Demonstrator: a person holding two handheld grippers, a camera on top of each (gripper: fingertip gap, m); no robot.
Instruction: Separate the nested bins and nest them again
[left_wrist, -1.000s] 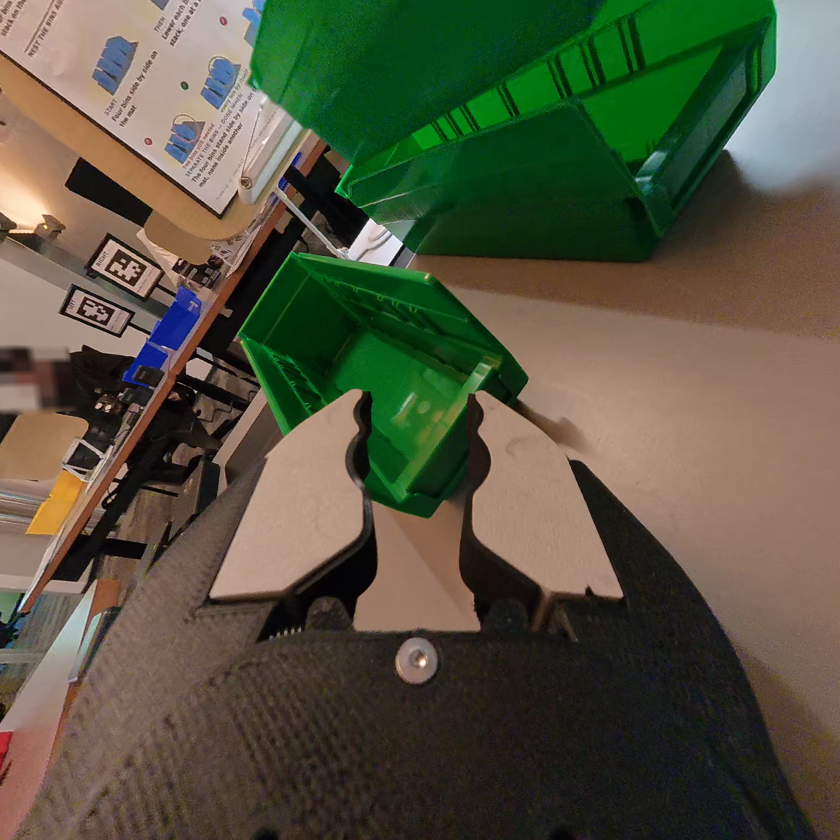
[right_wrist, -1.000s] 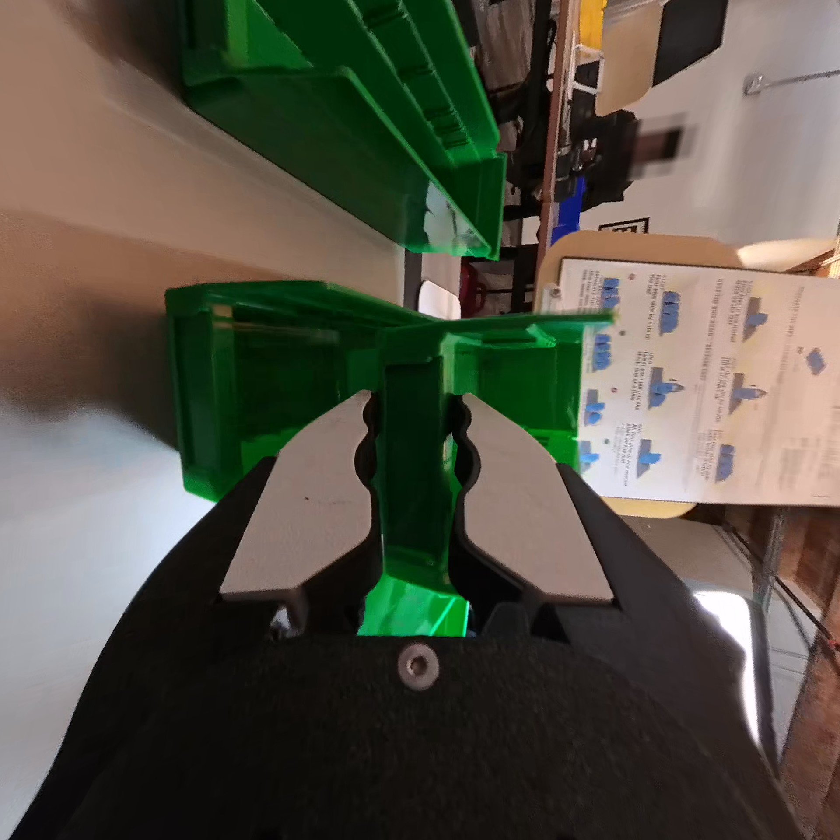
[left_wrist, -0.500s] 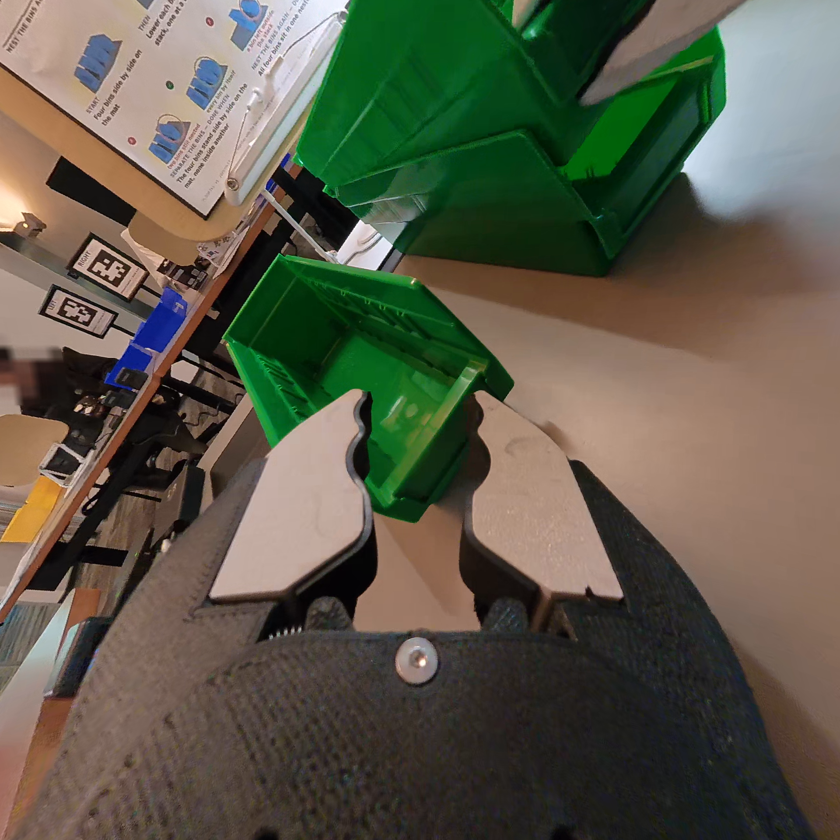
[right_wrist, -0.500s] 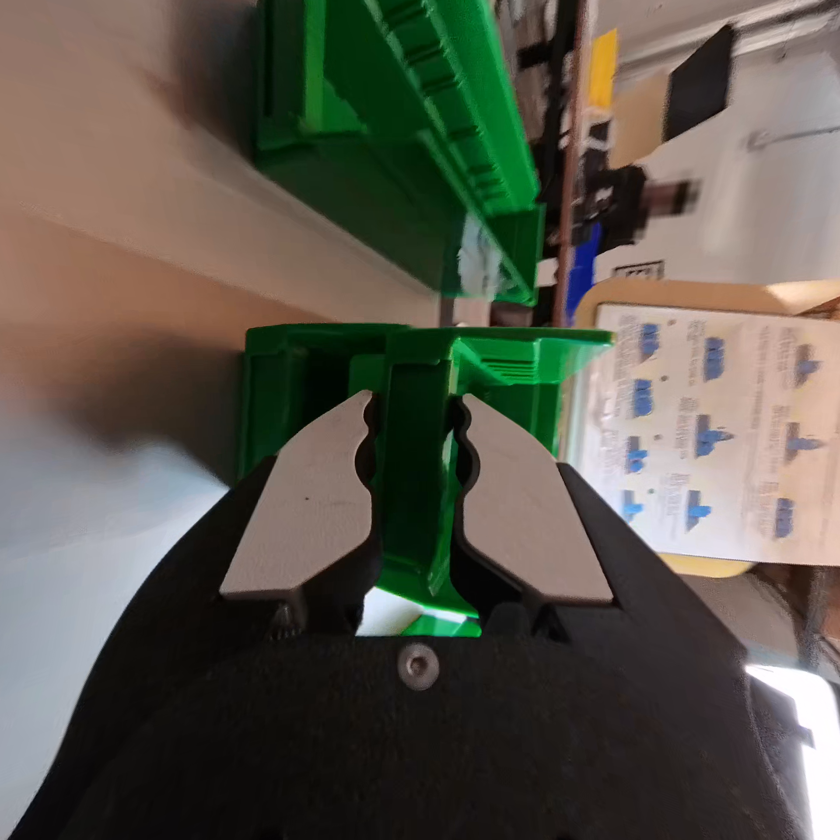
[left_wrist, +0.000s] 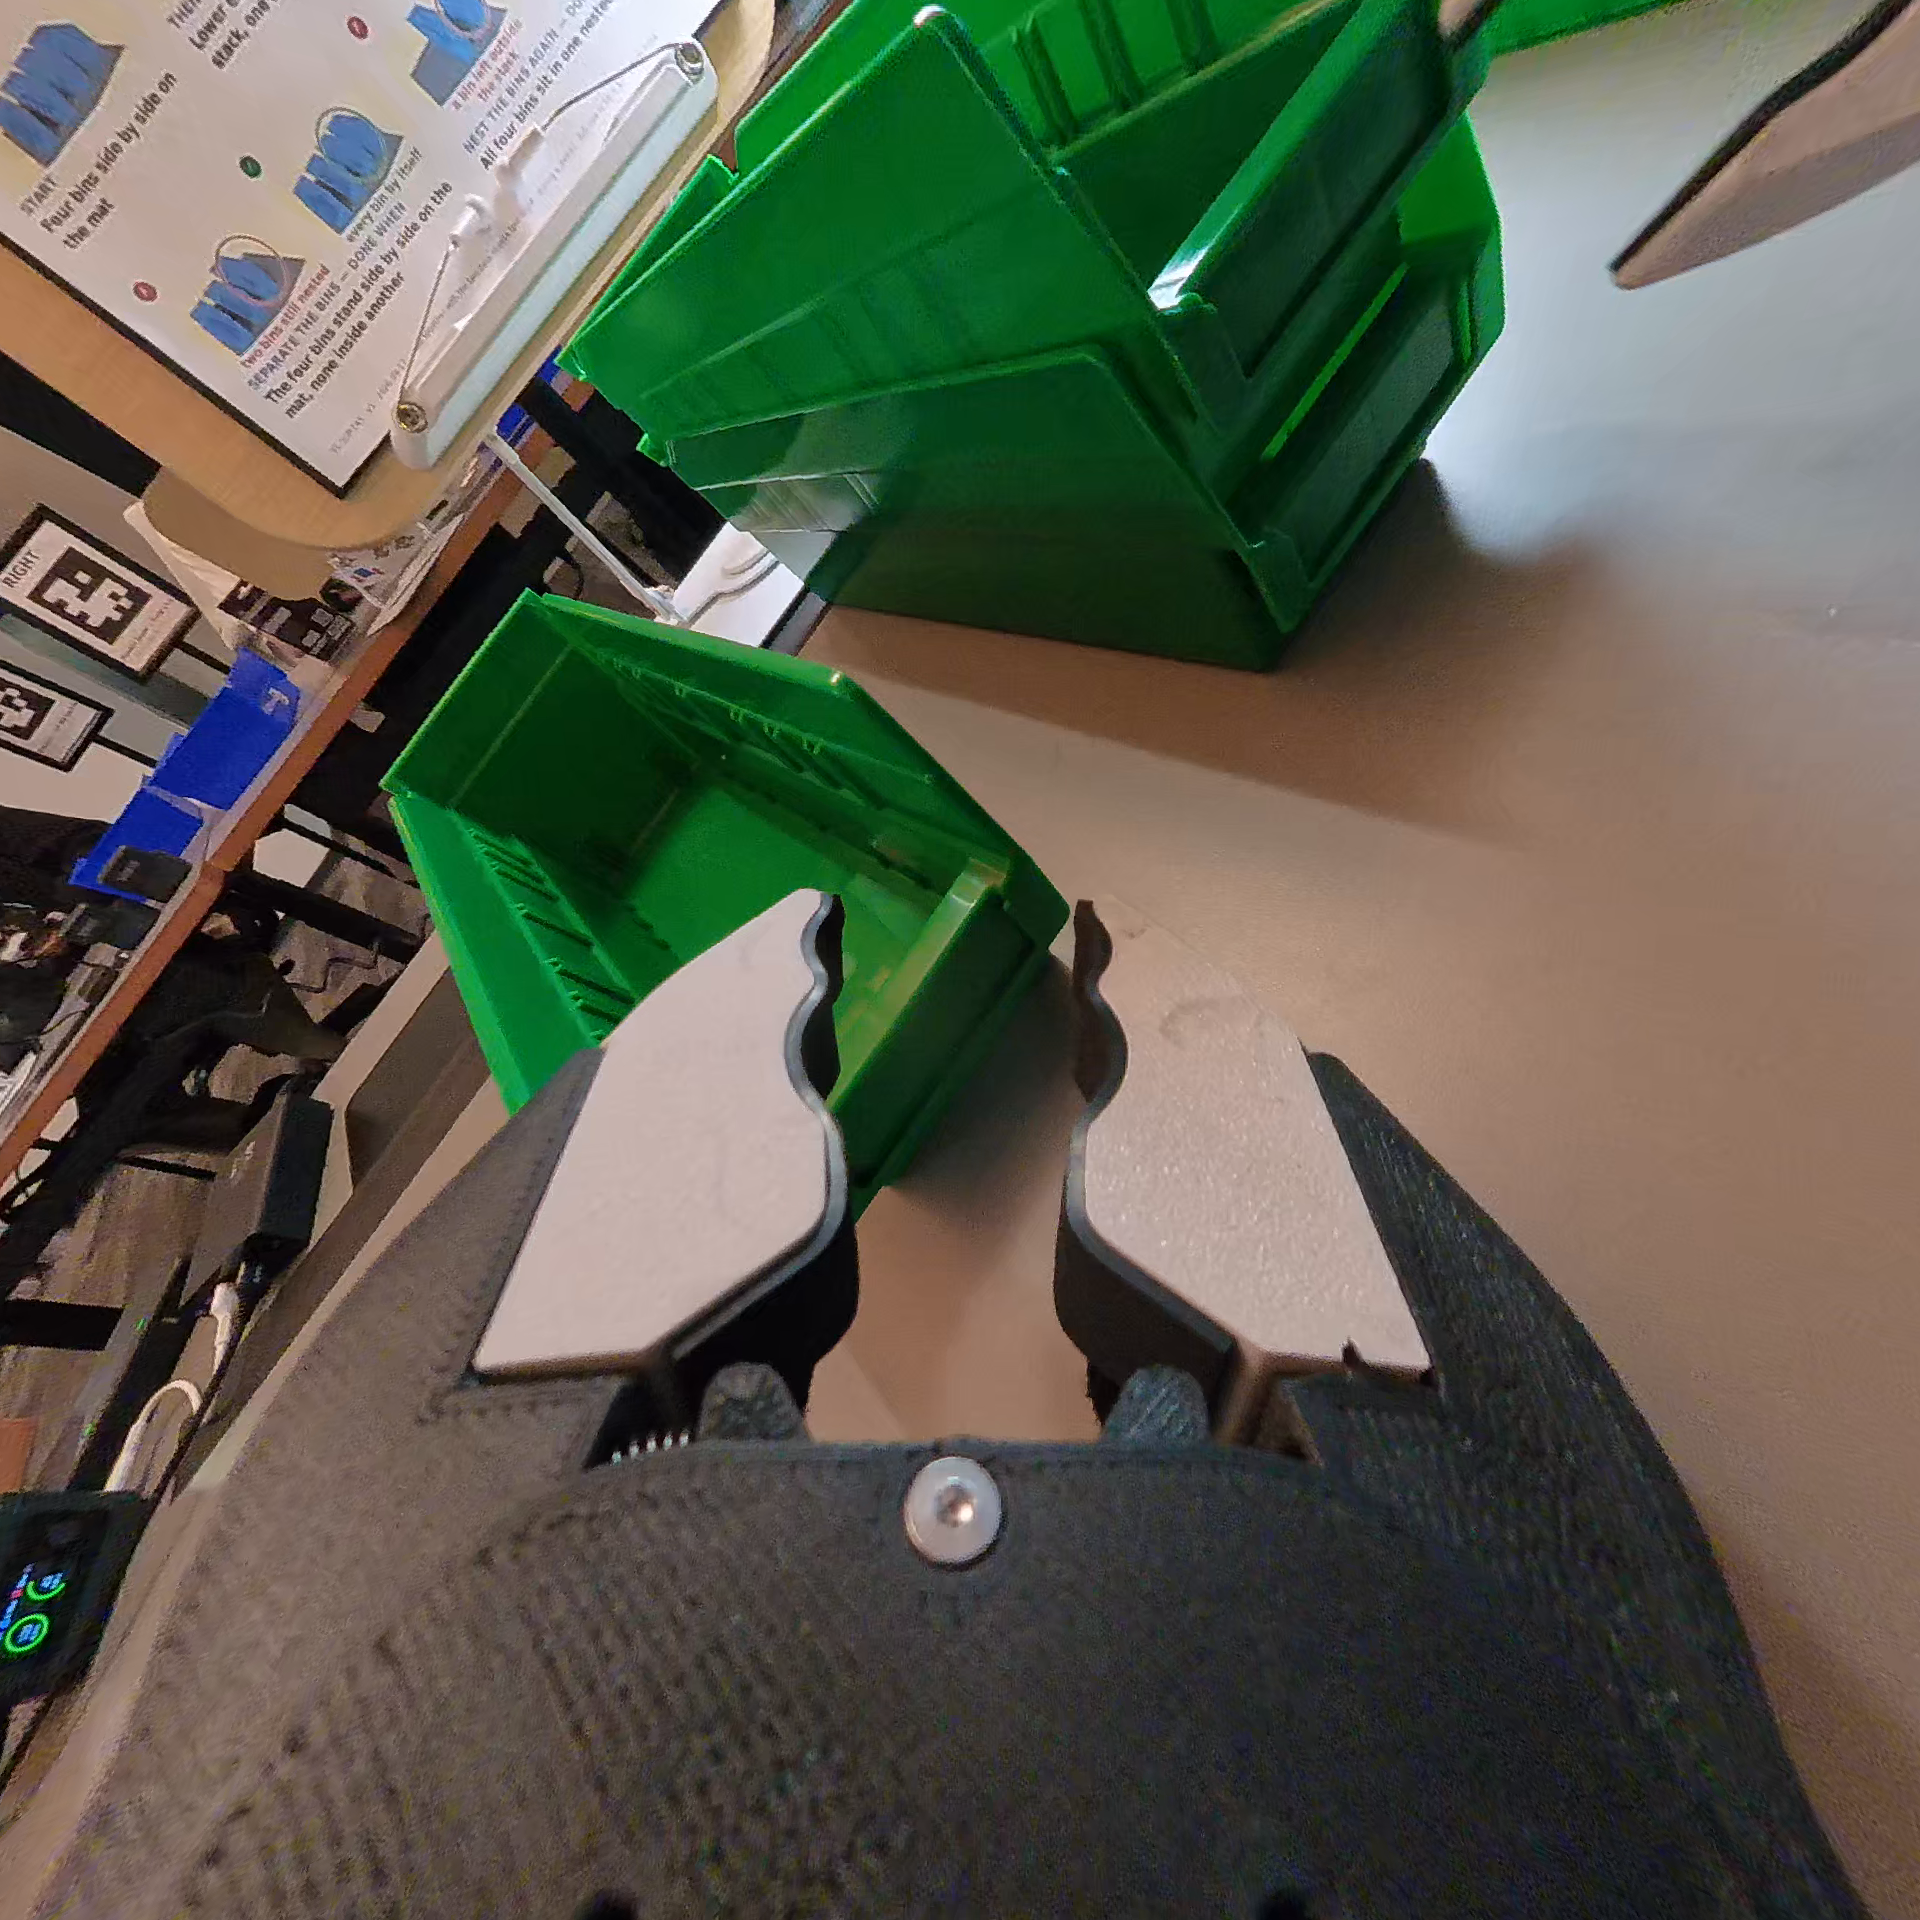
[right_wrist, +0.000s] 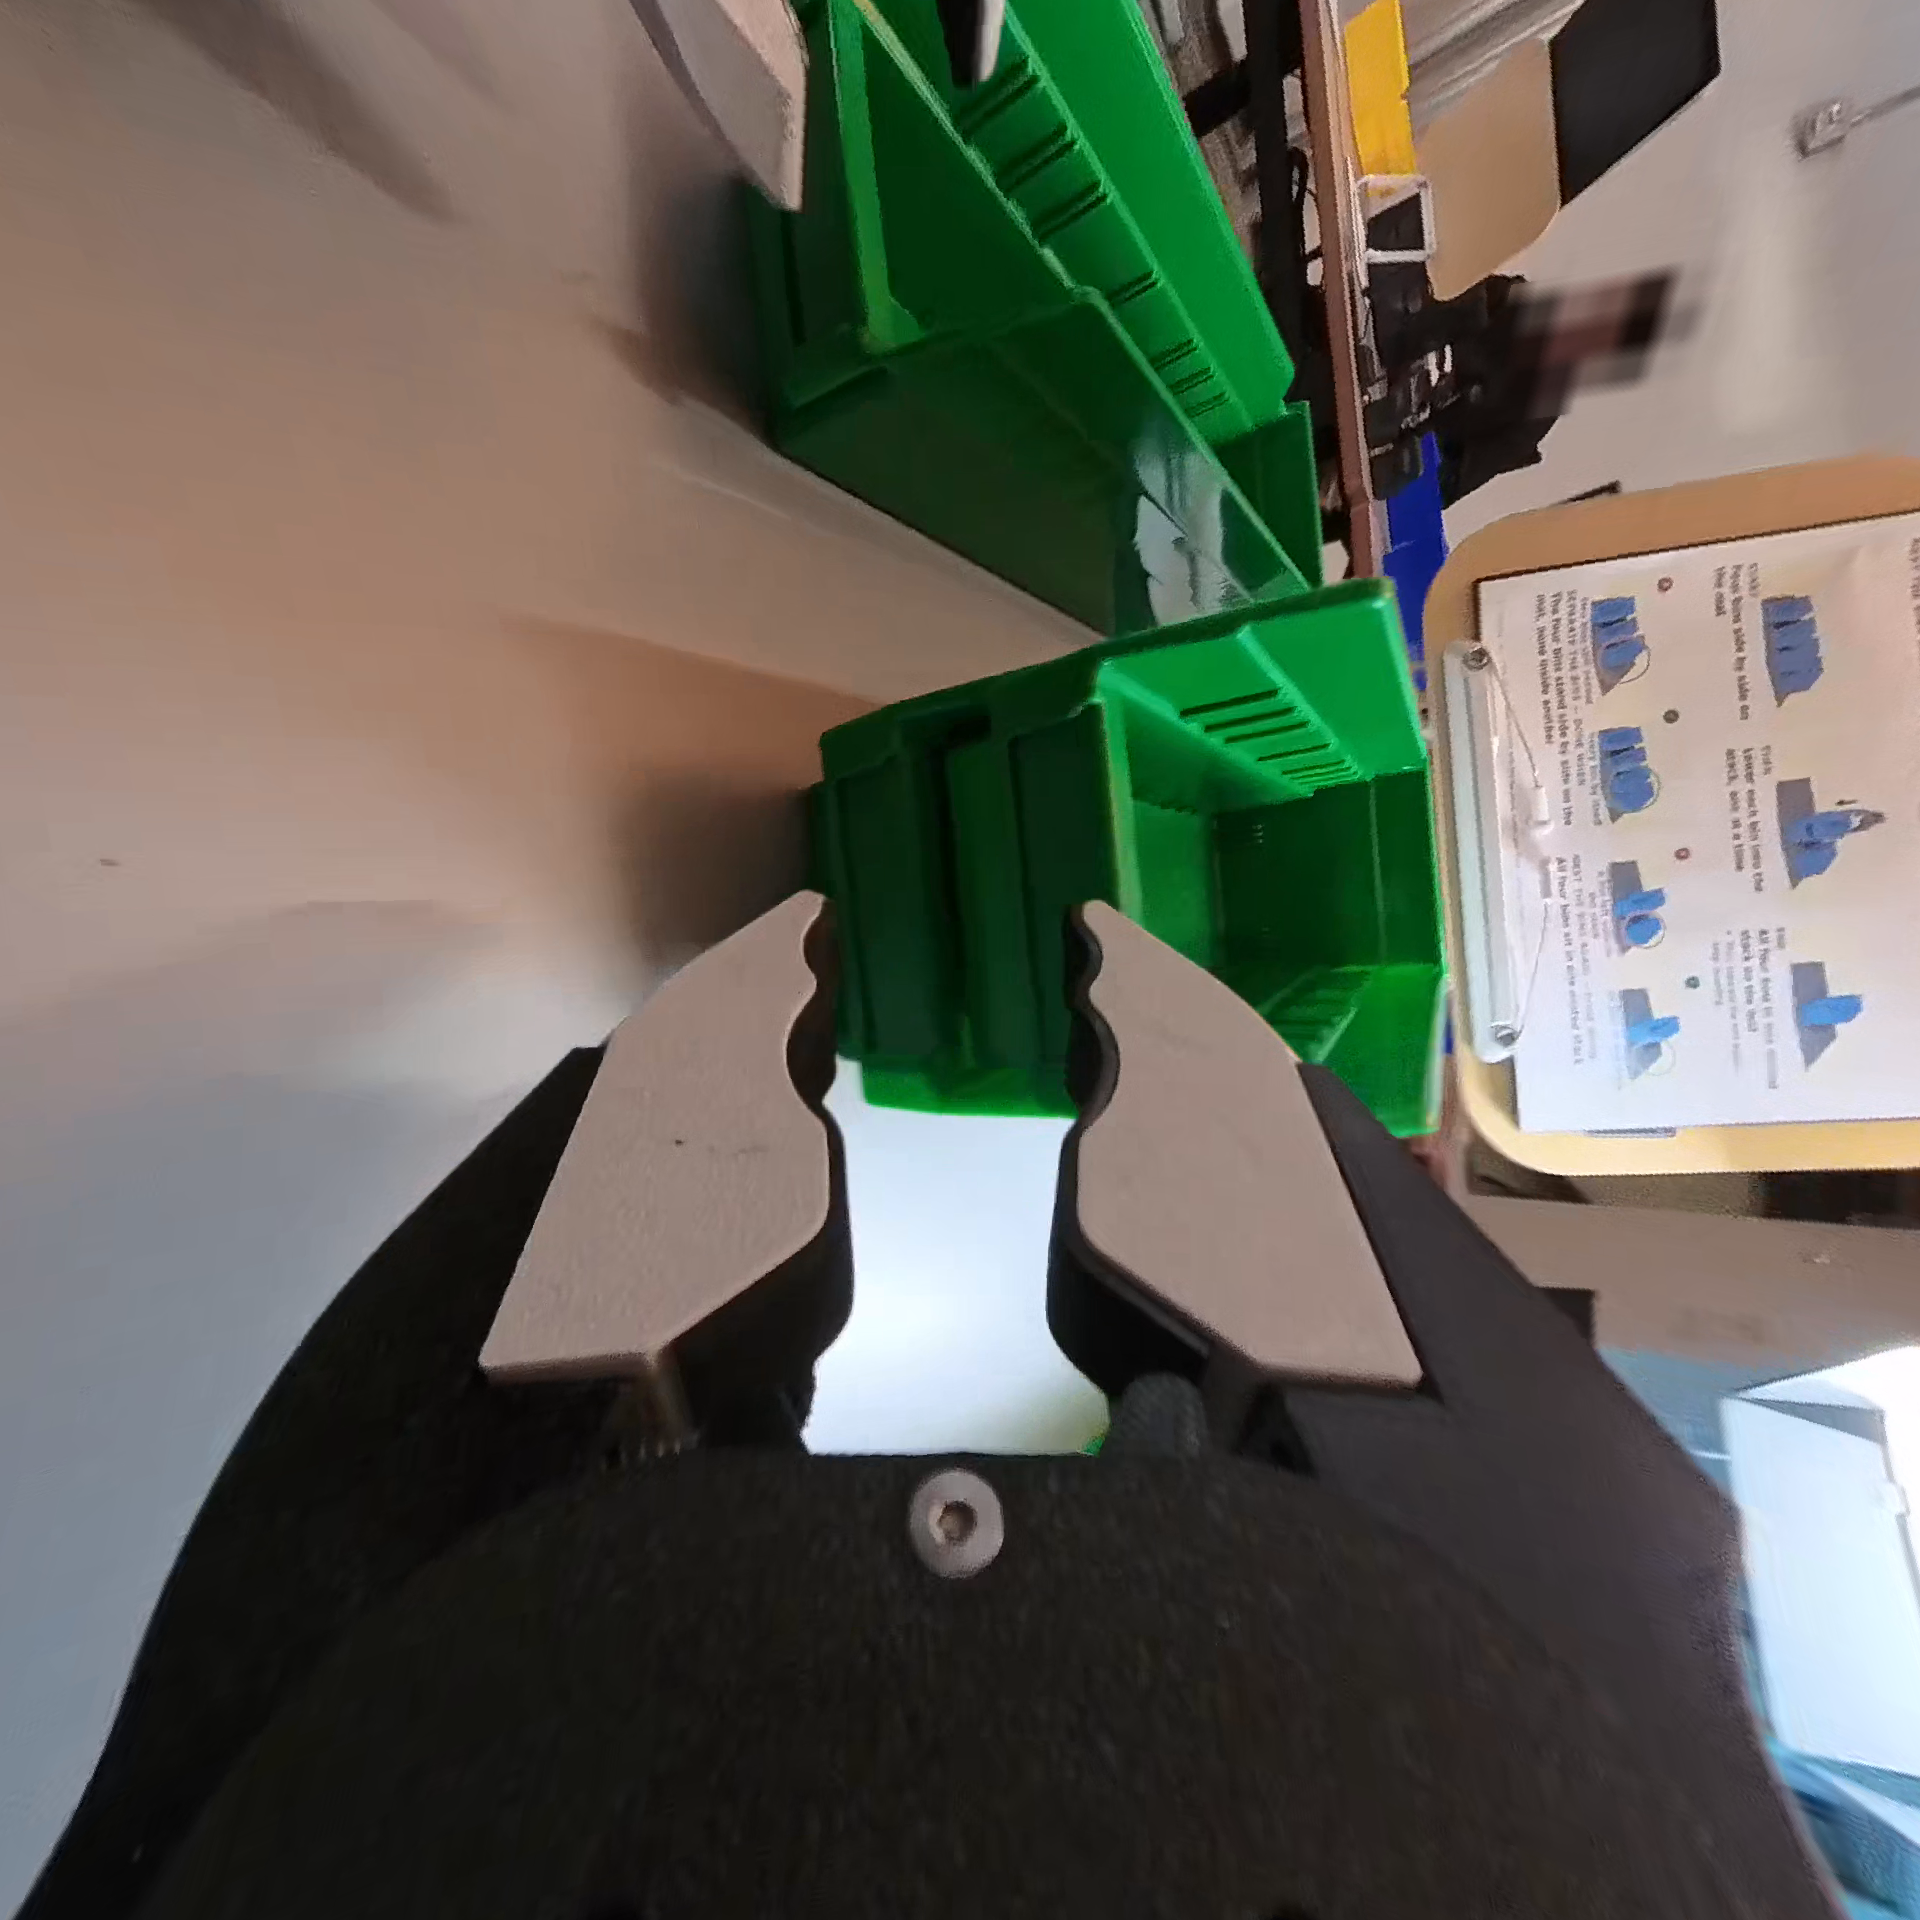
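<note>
Tan table (left_wrist: 1558, 935) — printed instruction sheet (right_wrist: 1704, 831) behind; both jaws open, empty, facing green bins (left_wrist: 935, 312).

A pale grey-brown table (left_wrist: 1558, 935) filled most of both views. Just past its far edge stood a wooden clipboard (right_wrist: 1507, 1143) holding a printed instruction sheet (right_wrist: 1714, 831) under a metal clip (right_wrist: 1470, 852). Beyond the clipboard ran a brown shelf edge (left_wrist: 249, 831) with blue bins (left_wrist: 197, 769). Black-and-white marker cards (left_wrist: 94, 592) hung near it. Below the table's edge sat what looked like a small lit screen (left_wrist: 42, 1610).
</note>
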